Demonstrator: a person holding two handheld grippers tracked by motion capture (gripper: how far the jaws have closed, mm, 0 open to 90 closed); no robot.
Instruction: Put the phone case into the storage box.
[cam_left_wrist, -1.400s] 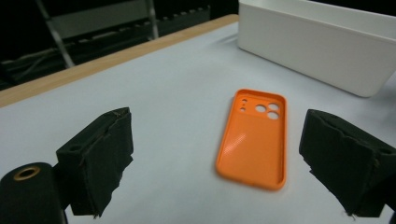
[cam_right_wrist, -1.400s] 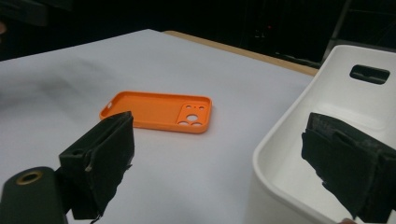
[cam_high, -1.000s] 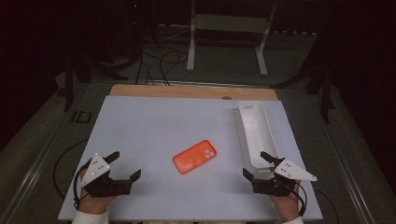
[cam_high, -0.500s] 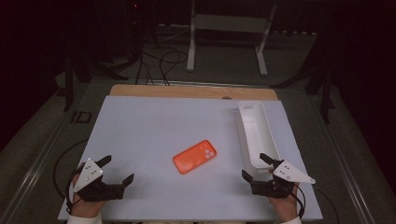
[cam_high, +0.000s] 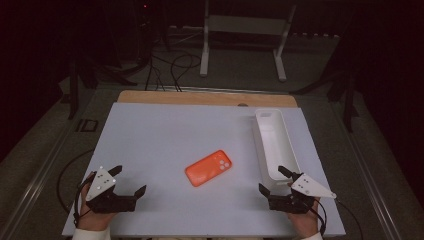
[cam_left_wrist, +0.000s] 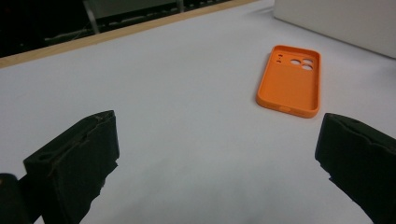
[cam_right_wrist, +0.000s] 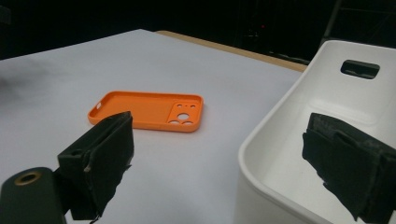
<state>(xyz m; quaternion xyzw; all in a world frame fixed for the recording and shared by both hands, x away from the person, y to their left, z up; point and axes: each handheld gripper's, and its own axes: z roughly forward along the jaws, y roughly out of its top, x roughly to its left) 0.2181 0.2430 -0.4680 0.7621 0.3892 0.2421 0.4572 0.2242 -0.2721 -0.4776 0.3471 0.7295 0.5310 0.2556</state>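
An orange phone case (cam_high: 208, 167) lies inside-up near the middle of the white table, and also appears in the left gripper view (cam_left_wrist: 289, 84) and the right gripper view (cam_right_wrist: 144, 109). My left gripper (cam_high: 131, 179) rests low at the near left corner, open and empty, with the case well ahead and to its right (cam_left_wrist: 217, 140). My right gripper (cam_high: 270, 178) is open at the near right, its jaws straddling the near end of a long white tray (cam_high: 261, 145). That tray's rim (cam_right_wrist: 280, 116) curves between its jaws (cam_right_wrist: 219, 135).
The white tray (cam_left_wrist: 336, 18) runs front to back along the right side and looks empty. A wooden strip (cam_high: 200, 97) borders the table's far edge. Beyond it stand a white stand's legs (cam_high: 205, 60) and cables on the dark floor.
My left gripper has slid a little left and back toward the table's near edge. The right gripper, the case and the tray have stayed put.
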